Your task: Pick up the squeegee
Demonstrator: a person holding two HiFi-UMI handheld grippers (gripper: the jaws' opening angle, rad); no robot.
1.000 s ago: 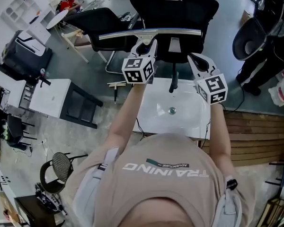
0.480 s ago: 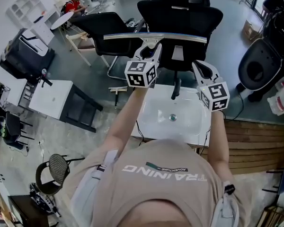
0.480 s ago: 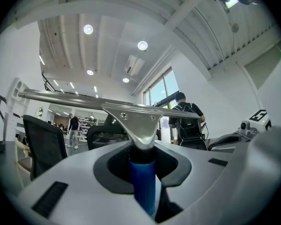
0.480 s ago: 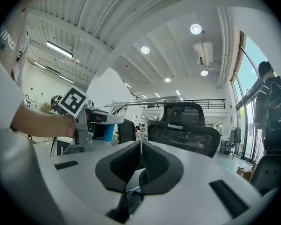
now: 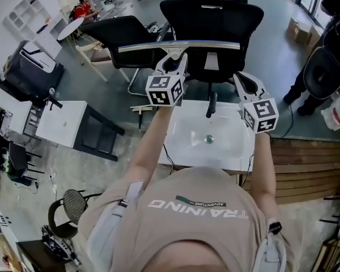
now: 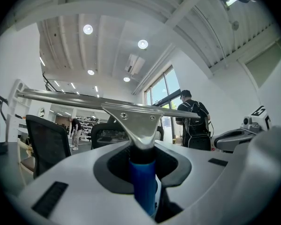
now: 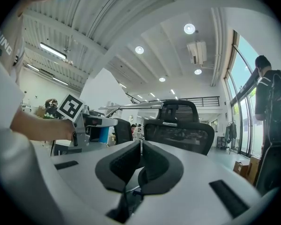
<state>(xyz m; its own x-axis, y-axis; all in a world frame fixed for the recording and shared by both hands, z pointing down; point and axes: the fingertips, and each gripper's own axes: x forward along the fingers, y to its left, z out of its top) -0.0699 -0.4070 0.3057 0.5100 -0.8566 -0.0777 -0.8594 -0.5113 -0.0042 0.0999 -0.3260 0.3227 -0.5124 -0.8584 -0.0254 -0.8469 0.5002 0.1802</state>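
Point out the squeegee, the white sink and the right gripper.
squeegee (image 6: 136, 121): left gripper view, on its metal head, just below the long blade.
white sink (image 5: 184, 135): head view, on the bare left side of the basin.
right gripper (image 7: 140, 146): right gripper view, where its closed tips meet.

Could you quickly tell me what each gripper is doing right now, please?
Left gripper: closed on the squeegee, gripping its blue handle.
Right gripper: closed, holding nothing.
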